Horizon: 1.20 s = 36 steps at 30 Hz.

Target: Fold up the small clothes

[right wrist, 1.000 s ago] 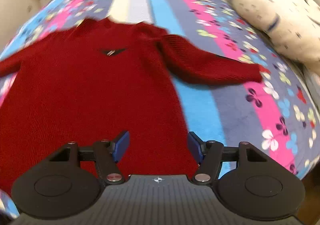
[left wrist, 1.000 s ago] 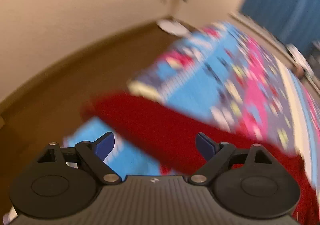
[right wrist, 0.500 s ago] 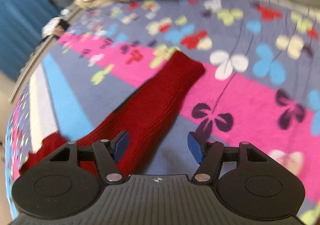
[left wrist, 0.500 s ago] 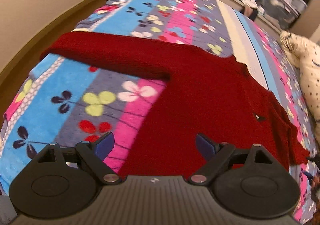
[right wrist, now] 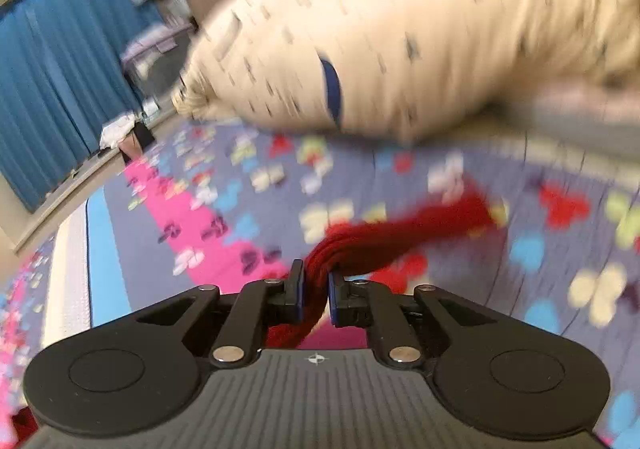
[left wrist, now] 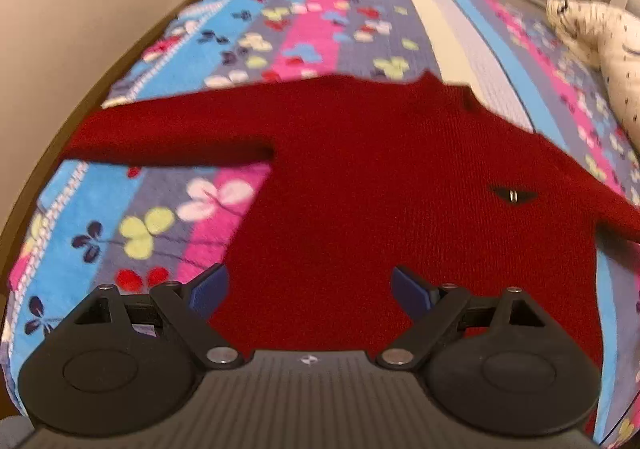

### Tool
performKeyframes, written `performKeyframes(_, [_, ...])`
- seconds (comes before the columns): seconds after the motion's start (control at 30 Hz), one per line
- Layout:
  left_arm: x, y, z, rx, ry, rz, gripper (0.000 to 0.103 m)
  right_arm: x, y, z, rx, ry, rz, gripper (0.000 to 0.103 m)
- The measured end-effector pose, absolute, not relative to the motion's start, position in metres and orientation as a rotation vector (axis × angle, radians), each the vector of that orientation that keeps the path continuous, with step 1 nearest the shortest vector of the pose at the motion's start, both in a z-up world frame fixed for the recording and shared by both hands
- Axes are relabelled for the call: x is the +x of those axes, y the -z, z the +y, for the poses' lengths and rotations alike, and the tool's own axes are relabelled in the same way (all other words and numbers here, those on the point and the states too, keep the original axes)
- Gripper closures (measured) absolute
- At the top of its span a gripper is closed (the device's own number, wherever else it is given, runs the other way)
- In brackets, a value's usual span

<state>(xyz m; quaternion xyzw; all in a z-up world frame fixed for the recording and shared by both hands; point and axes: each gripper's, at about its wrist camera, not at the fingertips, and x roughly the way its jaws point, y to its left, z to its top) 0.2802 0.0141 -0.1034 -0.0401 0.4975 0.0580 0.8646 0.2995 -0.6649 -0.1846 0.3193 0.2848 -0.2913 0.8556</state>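
Note:
A small red knit sweater lies flat on the flowered bedspread, one sleeve stretched out to the left. My left gripper hovers over the sweater's lower body, open wide, with nothing pinched between its blue pads. In the right wrist view my right gripper has its jaws closing on the other sleeve. The pads squeeze the bunched red knit, and the cuff end trails off to the right over the bedspread. This view is motion-blurred.
A cream speckled pillow lies just beyond the held sleeve and shows at the right edge in the left wrist view. Blue curtains and clutter stand past the bed's far end. A wall runs along the bed's left side.
The right gripper has gone from open over the sleeve to pinched on it. The left gripper has swung from the outstretched sleeve toward the sweater's body, still open.

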Motion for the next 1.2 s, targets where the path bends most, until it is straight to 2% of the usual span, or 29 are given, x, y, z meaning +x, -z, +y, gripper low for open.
performKeyframes(0.03, [0.282, 0.107, 0.011, -0.079, -0.115, 1.054, 0.011, 0.304, 0.203, -0.671, 0.669, 0.665, 0.674, 0.074])
performKeyframes(0.07, [0.282, 0.109, 0.008, -0.074, -0.111, 1.060, 0.011, 0.306, 0.222, -0.676, 0.669, 0.728, 0.761, 0.053])
performKeyframes(0.1, [0.281, 0.111, 0.007, -0.070, -0.108, 1.060, 0.011, 0.302, 0.236, -0.679, 0.694, 0.758, 0.822, 0.049])
performKeyframes(0.2, [0.281, 0.116, 0.010, -0.079, -0.093, 1.077, 0.009, 0.263, 0.242, -0.671, 0.823, 0.737, 0.708, 0.043])
performKeyframes(0.23, [0.281, 0.119, 0.012, -0.088, -0.098, 1.084, 0.004, 0.252, 0.238, -0.666, 0.838, 0.711, 0.706, 0.039])
performKeyframes(0.4, [0.269, 0.126, 0.026, -0.103, -0.119, 1.102, 0.003, 0.187, 0.194, -0.604, 0.763, 0.480, 0.720, 0.038])
performKeyframes(0.5, [0.248, 0.119, 0.027, -0.097, -0.105, 1.106, 0.003, 0.142, 0.153, -0.534, 0.677, 0.326, 0.746, 0.037])
performKeyframes(0.57, [0.223, 0.109, 0.025, -0.094, -0.080, 1.100, 0.003, 0.110, 0.125, -0.479, 0.574, 0.252, 0.727, 0.028])
performKeyframes(0.7, [0.168, 0.085, 0.012, -0.057, -0.017, 1.081, 0.000, 0.058, 0.082, -0.380, 0.341, 0.140, 0.699, 0.020])
performKeyframes(0.93, [0.086, 0.063, -0.010, -0.028, 0.086, 1.112, 0.000, -0.007, 0.046, -0.276, 0.193, -0.004, 0.745, 0.020])
performKeyframes(1.2, [0.034, 0.059, -0.016, 0.064, 0.111, 1.083, 0.000, -0.052, 0.033, -0.227, 0.100, -0.020, 0.760, 0.020])
